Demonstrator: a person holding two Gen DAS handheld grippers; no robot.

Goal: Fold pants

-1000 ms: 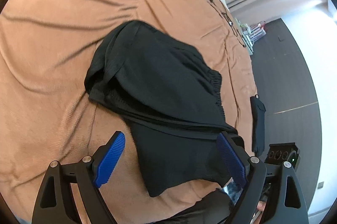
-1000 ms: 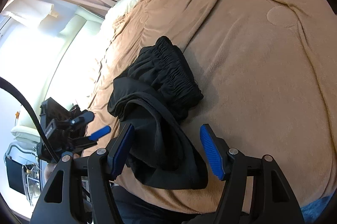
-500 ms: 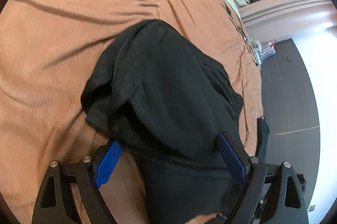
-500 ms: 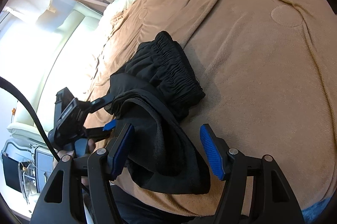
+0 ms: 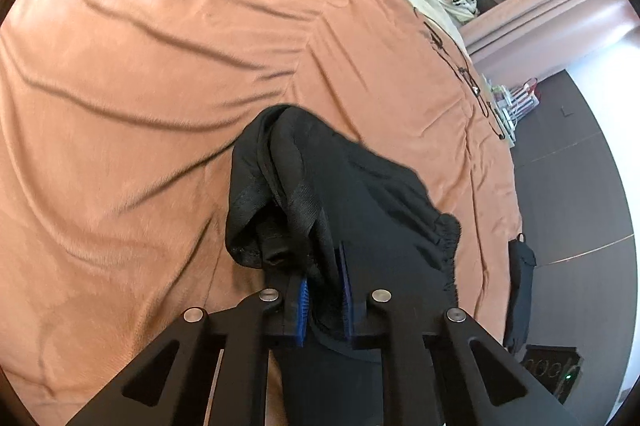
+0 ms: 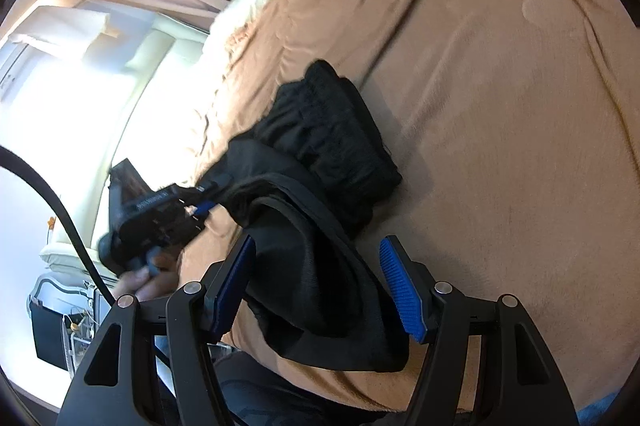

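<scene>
1. On the bed [image 5: 160,74] the black pants [image 5: 360,194] lie bunched
2. My left gripper [image 5: 325,290] jaws have just closed, pinching pants fabric
3. My right gripper [image 6: 320,286] jaws stand wide, straddling a fold

Matt black knit pants [image 5: 360,210] with ribbed waistband, soft fuzzy tan blanket [image 5: 160,66], ridged blue rubbery pads [image 6: 402,292], matt black plastic fingers
</scene>
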